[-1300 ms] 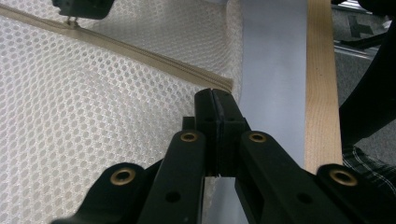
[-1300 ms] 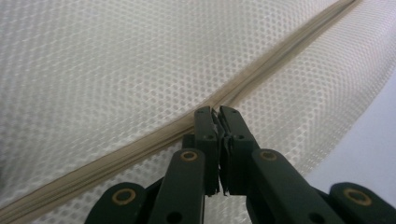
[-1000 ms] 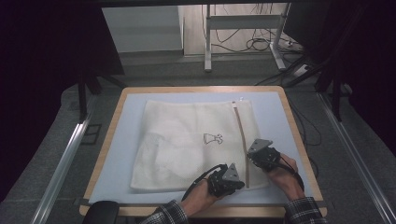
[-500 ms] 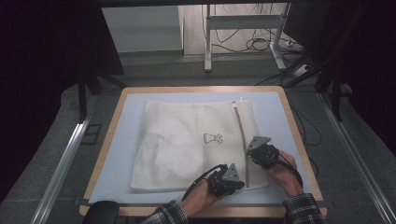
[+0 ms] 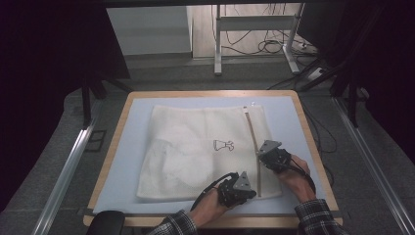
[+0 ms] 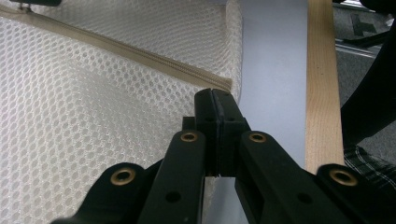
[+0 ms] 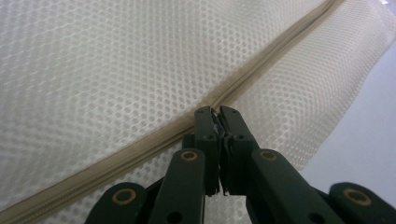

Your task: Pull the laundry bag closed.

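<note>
A white mesh bag (image 5: pixel 195 147) with a small dress print lies flat on the pale blue mat (image 5: pixel 132 161). A beige zipper (image 5: pixel 252 129) runs along the bag's right side. My left gripper (image 5: pixel 253 192) sits at the zipper's near end, jaws shut on the bag's edge there (image 6: pixel 215 93). My right gripper (image 5: pixel 260 155) is partway up the zipper; its jaws are shut on the small zipper pull (image 7: pixel 217 111), right on the zipper line (image 7: pixel 280 44). I cannot tell whether the zipper teeth are joined.
The mat lies on a table with a wooden rim (image 5: pixel 210 93); that rim (image 6: pixel 322 84) runs close beside my left gripper. Bare mat (image 7: pixel 369 116) shows to the right of the bag. Metal rails, a desk frame and cables stand on the floor beyond.
My right gripper has crept a little farther along the zipper, away from the person. The left gripper has stayed at the zipper's near end.
</note>
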### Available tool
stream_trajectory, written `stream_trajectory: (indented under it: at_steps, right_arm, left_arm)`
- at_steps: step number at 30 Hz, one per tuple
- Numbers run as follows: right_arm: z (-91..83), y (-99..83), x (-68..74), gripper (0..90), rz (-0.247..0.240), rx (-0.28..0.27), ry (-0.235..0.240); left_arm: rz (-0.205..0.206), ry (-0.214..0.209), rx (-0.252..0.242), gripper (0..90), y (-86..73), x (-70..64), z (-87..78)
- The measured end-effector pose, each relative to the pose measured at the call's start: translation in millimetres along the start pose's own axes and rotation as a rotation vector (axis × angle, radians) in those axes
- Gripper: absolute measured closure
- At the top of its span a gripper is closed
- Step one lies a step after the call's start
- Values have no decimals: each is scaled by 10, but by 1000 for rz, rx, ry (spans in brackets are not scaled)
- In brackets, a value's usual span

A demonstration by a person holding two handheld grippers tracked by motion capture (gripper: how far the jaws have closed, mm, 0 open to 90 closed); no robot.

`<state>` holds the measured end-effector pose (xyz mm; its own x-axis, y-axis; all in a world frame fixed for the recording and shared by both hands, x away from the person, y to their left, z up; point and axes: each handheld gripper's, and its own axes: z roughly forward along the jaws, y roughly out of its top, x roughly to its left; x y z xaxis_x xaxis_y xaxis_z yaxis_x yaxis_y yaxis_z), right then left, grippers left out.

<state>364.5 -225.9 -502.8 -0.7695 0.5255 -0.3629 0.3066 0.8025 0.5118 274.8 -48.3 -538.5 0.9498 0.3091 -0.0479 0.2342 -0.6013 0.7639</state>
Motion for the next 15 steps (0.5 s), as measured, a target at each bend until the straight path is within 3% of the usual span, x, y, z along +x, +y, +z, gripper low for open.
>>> stream_trajectory:
  at_steps: [15]
  right_arm:
    - [87, 58, -110, 860, -12, -4, -20]
  left_arm:
    - [17, 7, 7, 900, 2, -1, -5]
